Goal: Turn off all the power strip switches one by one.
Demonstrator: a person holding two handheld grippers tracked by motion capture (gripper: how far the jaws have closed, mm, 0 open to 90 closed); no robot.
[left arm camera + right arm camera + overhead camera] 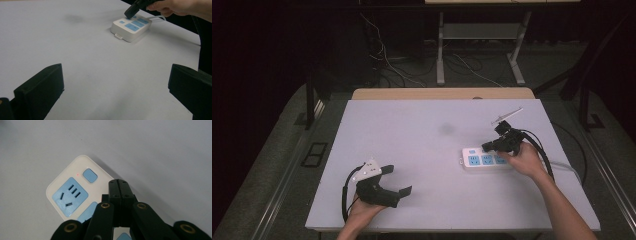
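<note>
A white power strip (484, 160) with blue socket faces lies on the right half of the table. My right gripper (486, 146) hovers over its left end with both jaws pressed together, empty. In the right gripper view the shut tips (118, 185) sit just beside the strip's blue button (90, 175), and a small red light (77, 174) glows next to it. My left gripper (399, 180) rests low at the front left of the table, jaws wide apart, nothing between them. The left gripper view shows the strip (131, 27) far ahead with the right gripper's tip (130, 10) over it.
The strip's white cable (566, 167) runs off to the right. A black gripper cable (542, 150) loops past the right hand. A wooden board edge (442, 93) borders the table's far side. Table legs and loose wires (387, 60) are on the floor beyond.
</note>
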